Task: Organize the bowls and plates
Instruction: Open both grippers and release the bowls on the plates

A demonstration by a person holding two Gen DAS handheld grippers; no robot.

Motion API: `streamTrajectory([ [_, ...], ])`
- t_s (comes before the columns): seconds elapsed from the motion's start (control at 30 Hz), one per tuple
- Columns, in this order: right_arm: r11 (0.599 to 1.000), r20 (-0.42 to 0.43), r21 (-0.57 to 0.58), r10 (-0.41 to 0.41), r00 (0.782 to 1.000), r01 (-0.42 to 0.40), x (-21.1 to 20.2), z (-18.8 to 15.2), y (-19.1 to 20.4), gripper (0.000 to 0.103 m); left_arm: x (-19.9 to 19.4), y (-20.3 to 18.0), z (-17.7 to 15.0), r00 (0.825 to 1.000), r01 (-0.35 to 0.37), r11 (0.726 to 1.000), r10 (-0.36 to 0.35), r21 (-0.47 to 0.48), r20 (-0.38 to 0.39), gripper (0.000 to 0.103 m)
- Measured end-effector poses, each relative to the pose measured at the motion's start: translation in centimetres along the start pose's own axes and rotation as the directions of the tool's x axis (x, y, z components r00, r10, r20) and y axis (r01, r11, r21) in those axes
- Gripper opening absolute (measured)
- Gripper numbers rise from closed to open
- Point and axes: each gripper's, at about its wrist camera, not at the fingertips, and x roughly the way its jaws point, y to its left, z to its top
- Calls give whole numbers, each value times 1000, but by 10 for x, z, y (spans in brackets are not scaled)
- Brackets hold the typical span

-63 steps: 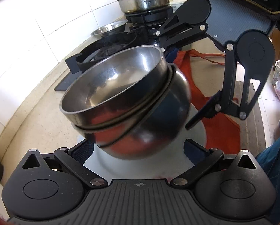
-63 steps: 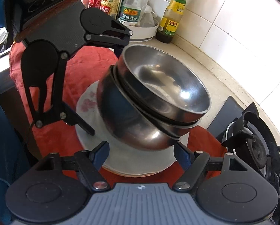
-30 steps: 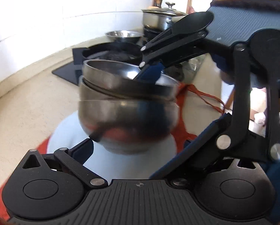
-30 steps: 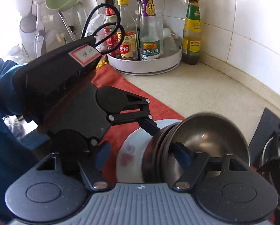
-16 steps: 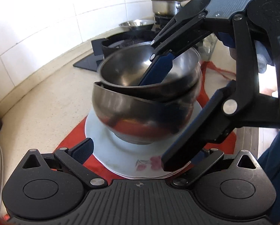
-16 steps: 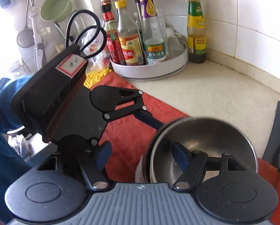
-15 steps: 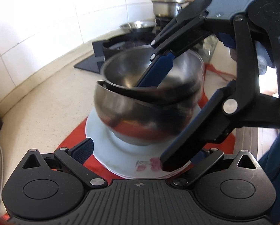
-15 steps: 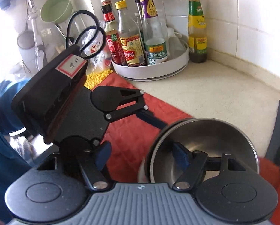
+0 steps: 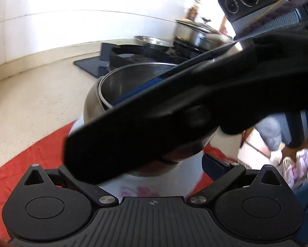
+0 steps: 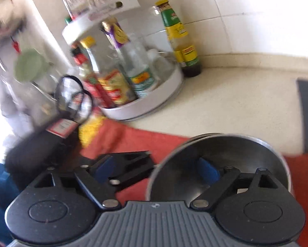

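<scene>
The bowls point(image 9: 104, 94) sit nested on the plate point(image 9: 191, 175), stacking apparently done; the right gripper point(image 10: 156, 166) straddles their rim, jaws wide, while the left gripper point(image 9: 137, 164) waits open.

Red cloth point(image 9: 30, 156) spread on the beige worktop point(image 9: 30, 103). Gas stove point(image 9: 133, 55) with a lidded pot point(image 9: 193, 33) at 1 o'clock. Bottle carousel point(image 10: 154, 100) at 11, green-labelled bottle point(image 10: 180, 41) just beside it.

Shiny steel bowls point(image 9: 121, 84) on a glossy china plate point(image 9: 187, 177) — red cloth point(image 9: 30, 154) matt, speckled counter point(image 10: 236, 107) smooth.
</scene>
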Motion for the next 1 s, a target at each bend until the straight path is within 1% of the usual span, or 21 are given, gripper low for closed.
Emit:
streamTrajectory([
  [0.03,1000,0,10,-2,1000,2,5,4,-2,91,-2,4,-1,1000,5,1000,-5,-20,2,103],
  [0.1,997,0,73,14,1000,-14,12,14,-10,91,-4,13,-1,1000,16,998,-15,-60,7,103],
  [0.17,995,-4,100,31,1000,-30,17,25,-14,92,-3,16,1,1000,-6,999,7,-54,20,103],
  [0.27,995,-36,94,32,999,-29,18,35,-11,94,-6,16,1,1000,0,998,1,-66,25,103],
  [0.33,992,-66,124,37,997,-29,18,34,-14,95,-8,13,-1,999,10,997,-8,-75,31,103],
  [0.4,993,-79,119,19,997,-10,13,29,-10,93,-9,6,-4,999,38,995,-35,-95,30,103],
  [0.43,994,-81,106,5,997,4,9,28,-8,90,-4,4,0,997,65,993,-61,-102,42,103],
  [0.47,995,-87,103,-7,996,16,5,27,-8,90,-3,0,-2,995,94,989,-89,-110,50,103],
  [0.53,989,-99,142,-27,995,41,2,22,-14,89,0,-6,-4,988,146,982,-140,-120,58,102],
  [0.57,984,-103,170,-37,994,55,-1,18,-16,89,2,-8,-4,987,154,980,-147,-124,58,102],
  [0.6,981,-102,188,-32,994,51,-5,14,-18,87,4,-9,-5,989,145,982,-139,-122,55,102],
  [0.67,971,-82,237,6,997,14,-11,6,-22,88,6,-8,-4,991,131,982,-125,-137,54,102],
  [0.73,953,-39,300,50,998,-36,-17,-3,-24,91,3,-9,-6,991,131,978,-126,-164,43,102],
  [0.8,949,-14,309,69,998,-61,-20,-10,-24,91,-4,-10,-10,993,115,981,-110,-157,38,103],
  [0.93,941,-8,332,72,997,-65,-27,-22,-24,91,-17,-6,-13,996,83,986,-80,-143,31,103],
  [1.0,942,-14,330,65,998,-57,-35,-29,-22,91,-23,-7,-11,998,54,989,-50,-135,33,103],
])
